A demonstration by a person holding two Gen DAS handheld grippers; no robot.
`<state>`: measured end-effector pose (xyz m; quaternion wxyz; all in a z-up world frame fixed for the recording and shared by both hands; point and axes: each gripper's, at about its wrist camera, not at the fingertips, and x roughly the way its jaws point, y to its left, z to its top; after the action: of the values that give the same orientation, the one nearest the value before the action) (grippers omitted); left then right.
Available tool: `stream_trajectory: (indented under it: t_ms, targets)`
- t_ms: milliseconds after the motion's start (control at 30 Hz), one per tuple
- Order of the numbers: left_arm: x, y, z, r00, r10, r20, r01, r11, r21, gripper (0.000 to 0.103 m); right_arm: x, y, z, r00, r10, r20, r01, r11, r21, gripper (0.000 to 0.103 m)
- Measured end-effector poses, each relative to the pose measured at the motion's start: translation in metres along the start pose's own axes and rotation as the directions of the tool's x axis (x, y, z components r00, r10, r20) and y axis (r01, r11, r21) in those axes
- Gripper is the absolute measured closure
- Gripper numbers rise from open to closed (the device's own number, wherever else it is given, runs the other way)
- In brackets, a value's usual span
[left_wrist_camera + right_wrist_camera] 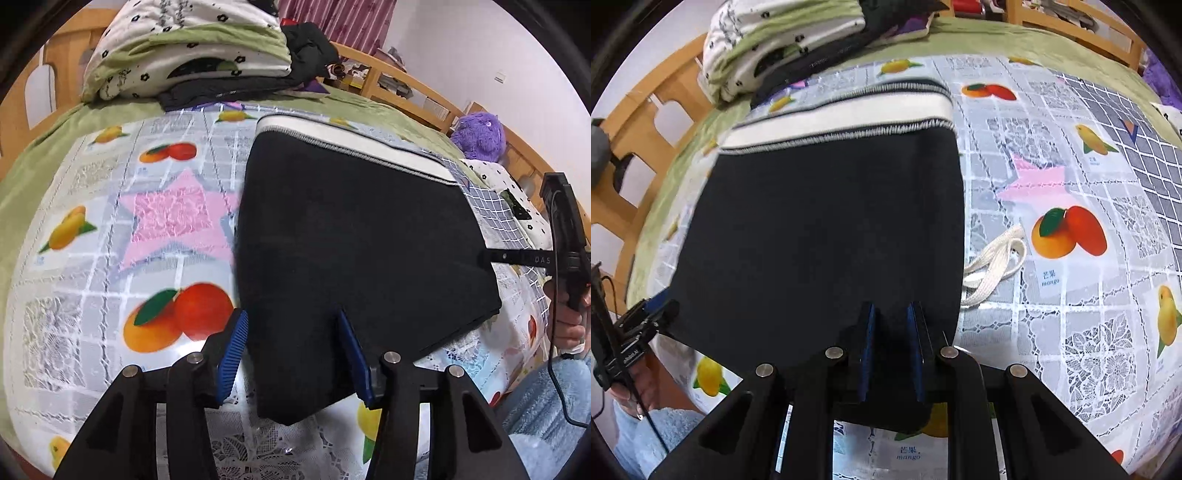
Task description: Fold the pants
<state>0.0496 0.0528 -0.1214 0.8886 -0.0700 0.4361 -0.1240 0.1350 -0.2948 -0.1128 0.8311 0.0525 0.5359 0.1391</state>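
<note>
Two claws sit closest to the cameras, one on each side of the single pair of black pants (362,236). Seen from its own camera, the left claw (291,332) has its blue pads spread wide, with the near corner of the pants lying between them; neither pad presses the cloth, so it grips nothing. The right claw (891,325) has its two pads drawn in fairly close with a near fold of the pants between them, though whether they actually pinch the cloth I cannot tell.

The pants lie folded into a flat dark slab on the bed (48,192), over a plastic sheet (110,280) printed with fruit and a pink star (177,218). One white waistband (842,122) with a stitched edge runs along the far end of the pants. One loop of cream drawstring (993,262) pokes out from the pants' right edge onto the sheet, just beside a printed mango.

Beyond the waistband, one stack of folded bedding (184,55) rests on dark clothes at the head of the bed. Off to the right of the pants, well apart, sits one purple plush toy (478,134) against the wooden bed rail (413,83).

No container shows in either view.
</note>
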Motion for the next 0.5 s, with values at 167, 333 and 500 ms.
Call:
stream_trajectory:
  t_ms: [167,333,500]
  targets:
    - [-0.003,-0.007,0.028,0.999,0.020,0.047,-0.022,0.999,0.041,0.054,-0.029,-0.001,0.020,0.982,-0.025,0.188,0.028,1.000,-0.013,0.084]
    - [0.017,-0.021,0.074,0.996,0.025,0.087,-0.030,0.998,0.061,0.054,-0.021,0.015,0.060,0.959,-0.062,0.276,0.083,0.994,-0.066,0.084]
    - [0.051,-0.041,0.118,0.989,0.037,0.144,-0.051,0.994,0.094,0.054,0.008,0.036,0.094,0.942,-0.053,0.333,0.103,0.985,-0.136,0.084]
